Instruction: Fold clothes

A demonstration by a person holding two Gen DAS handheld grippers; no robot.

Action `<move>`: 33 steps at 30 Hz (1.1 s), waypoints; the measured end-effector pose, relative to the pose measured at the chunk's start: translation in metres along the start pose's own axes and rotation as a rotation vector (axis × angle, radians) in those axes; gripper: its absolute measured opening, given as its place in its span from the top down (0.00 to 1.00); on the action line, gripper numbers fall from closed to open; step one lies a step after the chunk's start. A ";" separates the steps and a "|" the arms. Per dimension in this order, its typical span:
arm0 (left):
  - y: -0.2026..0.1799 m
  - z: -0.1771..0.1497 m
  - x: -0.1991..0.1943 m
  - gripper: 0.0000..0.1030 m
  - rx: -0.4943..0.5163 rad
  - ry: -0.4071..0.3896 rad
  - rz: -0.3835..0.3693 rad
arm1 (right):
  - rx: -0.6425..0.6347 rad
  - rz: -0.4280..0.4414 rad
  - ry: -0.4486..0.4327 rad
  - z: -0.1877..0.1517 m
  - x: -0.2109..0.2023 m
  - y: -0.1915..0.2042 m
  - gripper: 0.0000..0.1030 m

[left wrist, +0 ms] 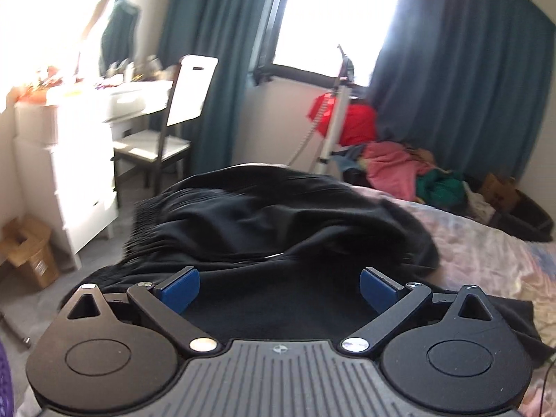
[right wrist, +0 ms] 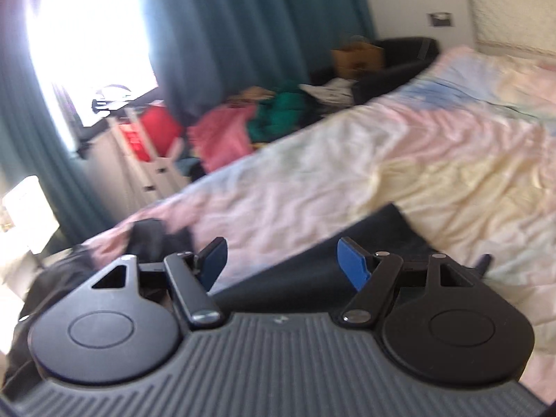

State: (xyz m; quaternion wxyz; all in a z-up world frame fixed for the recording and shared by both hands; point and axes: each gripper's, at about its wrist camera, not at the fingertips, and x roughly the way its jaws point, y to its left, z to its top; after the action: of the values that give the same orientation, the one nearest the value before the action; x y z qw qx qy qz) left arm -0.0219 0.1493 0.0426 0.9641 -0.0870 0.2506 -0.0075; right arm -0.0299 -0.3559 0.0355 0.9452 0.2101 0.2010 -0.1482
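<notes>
Where left tongs (left wrist: 279,286) gape, black garment (left wrist: 278,215)

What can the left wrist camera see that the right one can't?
Only the left view shows the white chair, the dresser and the bunched black garment ahead of the open left gripper. Only the right view shows the wide stretch of bedspread and the open right gripper. Both show the teal curtains, the window and the clothes pile.
</notes>
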 end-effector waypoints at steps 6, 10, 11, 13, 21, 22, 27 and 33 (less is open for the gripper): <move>-0.084 -0.001 0.011 0.02 0.053 -0.035 -0.107 | -0.110 0.109 -0.028 -0.016 -0.013 0.043 0.30; -0.131 -0.005 0.028 0.02 0.127 -0.047 -0.157 | -0.166 0.144 -0.053 -0.027 -0.015 0.059 0.30; -0.141 -0.007 0.032 0.02 0.150 -0.058 -0.156 | -0.167 0.152 -0.057 -0.029 -0.015 0.061 0.30; -0.158 -0.011 0.043 0.02 0.185 -0.074 -0.153 | -0.170 0.169 -0.066 -0.033 -0.015 0.065 0.30; -0.154 -0.038 0.101 0.02 0.203 -0.062 -0.171 | -0.190 0.199 -0.061 -0.048 -0.005 0.077 0.30; -0.151 -0.042 0.108 0.02 0.207 -0.059 -0.171 | -0.192 0.199 -0.056 -0.050 -0.003 0.079 0.30; -0.135 -0.055 0.127 0.02 0.166 -0.008 -0.156 | -0.194 0.201 -0.058 -0.058 0.007 0.087 0.30; -0.132 -0.061 0.128 0.02 0.158 0.006 -0.148 | -0.186 0.215 -0.049 -0.065 0.010 0.087 0.30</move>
State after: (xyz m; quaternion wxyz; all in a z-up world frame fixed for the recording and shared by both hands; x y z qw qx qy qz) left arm 0.0636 0.0020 -0.0491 0.9641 -0.0291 0.2449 -0.0987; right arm -0.0098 -0.2524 0.0061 0.9757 0.1381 0.1670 -0.0318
